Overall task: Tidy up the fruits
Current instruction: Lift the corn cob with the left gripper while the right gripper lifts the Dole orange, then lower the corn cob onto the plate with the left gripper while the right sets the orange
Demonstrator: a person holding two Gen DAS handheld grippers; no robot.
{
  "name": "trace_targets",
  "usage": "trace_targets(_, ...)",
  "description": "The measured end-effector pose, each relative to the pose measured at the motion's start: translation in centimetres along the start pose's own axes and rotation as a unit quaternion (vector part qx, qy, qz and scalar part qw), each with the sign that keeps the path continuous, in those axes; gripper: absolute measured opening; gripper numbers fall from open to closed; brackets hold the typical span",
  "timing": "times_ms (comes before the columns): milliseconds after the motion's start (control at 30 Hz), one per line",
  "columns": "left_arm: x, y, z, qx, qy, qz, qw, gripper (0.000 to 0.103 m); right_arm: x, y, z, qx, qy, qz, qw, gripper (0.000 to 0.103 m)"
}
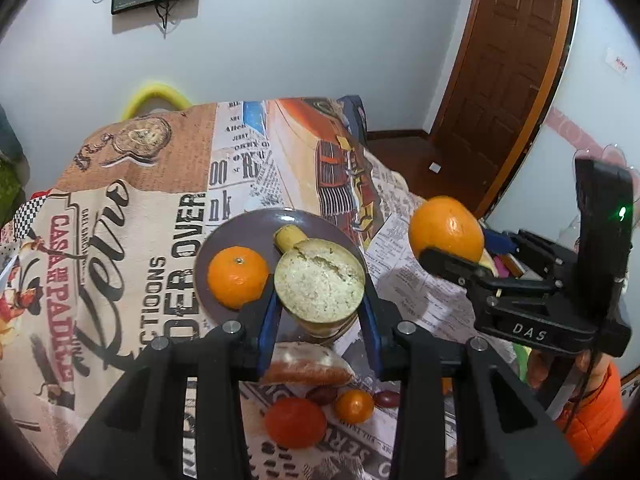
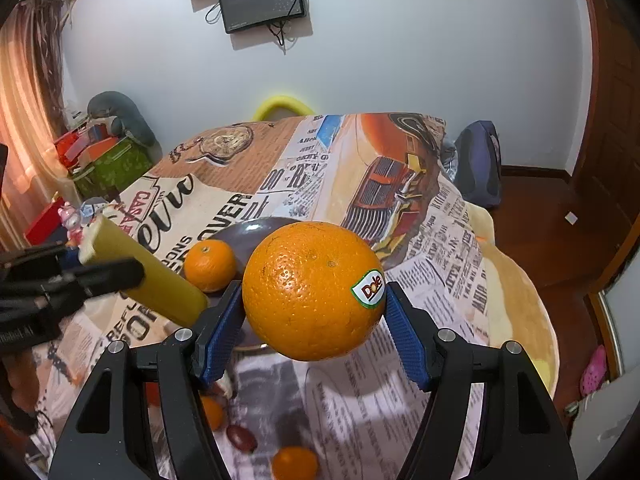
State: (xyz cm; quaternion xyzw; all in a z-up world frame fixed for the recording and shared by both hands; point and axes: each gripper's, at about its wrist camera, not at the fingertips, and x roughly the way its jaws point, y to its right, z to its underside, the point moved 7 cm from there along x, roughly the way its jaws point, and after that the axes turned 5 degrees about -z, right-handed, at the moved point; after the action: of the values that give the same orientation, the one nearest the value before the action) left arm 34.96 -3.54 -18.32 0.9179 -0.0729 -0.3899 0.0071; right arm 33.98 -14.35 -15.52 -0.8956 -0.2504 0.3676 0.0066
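My left gripper (image 1: 320, 296) is shut on a half banana (image 1: 319, 280), its cut end facing the camera, just above the near rim of a purple plate (image 1: 224, 236). A mandarin (image 1: 237, 277) lies on the plate. My right gripper (image 2: 314, 300) is shut on a large orange (image 2: 314, 290) with a Dole sticker, held above the table right of the plate (image 2: 240, 236). The orange also shows in the left wrist view (image 1: 446, 230); the banana (image 2: 140, 272) and the mandarin (image 2: 209, 266) show in the right wrist view.
A printed cloth (image 1: 120, 220) covers the table. Below the left gripper lie a bread piece (image 1: 308, 366), a tomato (image 1: 295, 422), a small mandarin (image 1: 354, 406) and dark grapes (image 1: 386, 398). A door (image 1: 508, 80) stands at right. Boxes (image 2: 104, 160) stand at left.
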Motion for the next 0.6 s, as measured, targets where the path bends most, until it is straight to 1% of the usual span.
trace_targets(233,3.9,0.5,0.5,0.003,-0.034,0.011,0.9994,0.037,3.0,0.9,-0.5,0.000,-0.014,-0.002,1.000,0.066)
trace_targets(367,5.3,-0.1,-0.1,-0.004,-0.036,0.009,0.9993,0.037,4.7,1.2,-0.6,-0.006,-0.027,-0.003,1.000,0.066)
trace_targets(600,8.1,-2.1,-1.7,-0.035,-0.048,0.014,0.9981,0.037,7.3,1.5,-1.3,-0.015,-0.042,-0.002,0.999,0.066)
